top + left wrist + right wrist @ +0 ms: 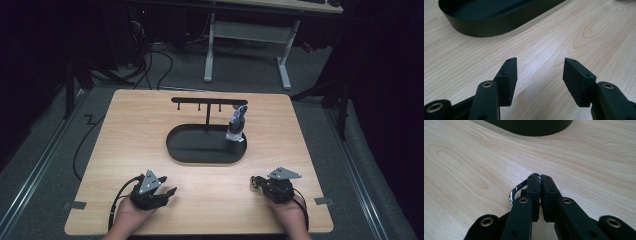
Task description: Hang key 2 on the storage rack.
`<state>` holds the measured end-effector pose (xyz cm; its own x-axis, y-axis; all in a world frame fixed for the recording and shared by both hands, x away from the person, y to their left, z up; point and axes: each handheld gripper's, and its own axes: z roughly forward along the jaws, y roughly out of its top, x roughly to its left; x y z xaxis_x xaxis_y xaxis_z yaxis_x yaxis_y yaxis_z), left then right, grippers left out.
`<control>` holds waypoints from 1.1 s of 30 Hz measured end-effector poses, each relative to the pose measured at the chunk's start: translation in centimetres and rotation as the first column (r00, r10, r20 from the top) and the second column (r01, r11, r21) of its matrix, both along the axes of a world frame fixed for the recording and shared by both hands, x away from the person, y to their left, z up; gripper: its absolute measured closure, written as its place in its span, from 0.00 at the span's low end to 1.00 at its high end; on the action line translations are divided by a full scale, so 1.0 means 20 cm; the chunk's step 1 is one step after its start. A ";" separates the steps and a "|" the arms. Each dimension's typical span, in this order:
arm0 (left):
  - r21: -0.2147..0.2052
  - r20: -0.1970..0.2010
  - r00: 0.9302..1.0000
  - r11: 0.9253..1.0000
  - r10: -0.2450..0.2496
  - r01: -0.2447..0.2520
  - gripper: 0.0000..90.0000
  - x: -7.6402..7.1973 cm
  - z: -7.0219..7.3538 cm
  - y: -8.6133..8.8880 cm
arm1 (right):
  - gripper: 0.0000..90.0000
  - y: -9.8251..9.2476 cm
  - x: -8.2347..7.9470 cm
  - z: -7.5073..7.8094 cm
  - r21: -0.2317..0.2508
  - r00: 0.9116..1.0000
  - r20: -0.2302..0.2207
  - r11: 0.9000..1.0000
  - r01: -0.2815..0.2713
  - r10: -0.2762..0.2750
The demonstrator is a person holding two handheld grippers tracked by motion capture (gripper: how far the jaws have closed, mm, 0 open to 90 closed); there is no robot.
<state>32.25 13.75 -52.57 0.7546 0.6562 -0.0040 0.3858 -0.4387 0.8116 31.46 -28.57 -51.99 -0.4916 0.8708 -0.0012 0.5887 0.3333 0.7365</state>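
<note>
A person holds both grippers low over the near part of the wooden table [125, 140]. My left gripper [539, 66] is open, its jaws wide apart over bare wood; in the high view it [170, 193] sits at the near left, pointing right. My right gripper [539, 178] is shut on a shiny metal ring clasp [514, 191], whose loop sticks out to the left of the pads; in the high view it [259, 183] is at the near right. A black oval tray [180, 150] holds a T-shaped hook stand [207, 102]. A small grey-and-white trinket [236, 126] hangs at the bar's right end.
The tray's dark wall [486, 26] lies ahead of the left gripper, and its rim [531, 128] ahead of the right one. Bare wood separates the grippers from the tray. Beyond the table are a white desk frame [250, 35] and floor cables [150, 65].
</note>
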 end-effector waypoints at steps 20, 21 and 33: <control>0.002 0.001 1.000 1.000 -0.003 0.003 0.51 0.00 0.00 0.00 | 0.96 0.21 -0.06 0.01 -0.012 0.994 -0.023 0.995 -0.103 0.103; 0.002 0.001 1.000 1.000 -0.003 0.003 0.51 0.00 0.00 0.00 | 0.96 0.20 -0.06 0.00 -0.016 0.995 -0.031 0.995 -0.098 0.098; 0.003 0.000 1.000 1.000 -0.004 0.004 0.51 0.00 0.00 0.00 | 0.96 0.08 -0.07 0.00 -0.018 0.999 -0.036 1.000 -0.019 0.019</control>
<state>32.33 13.71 -52.54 0.7572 0.6532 -0.0019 0.3839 -0.4426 0.8104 30.13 -26.99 -52.03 -0.5080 0.8614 0.0009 0.6082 0.3579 0.7085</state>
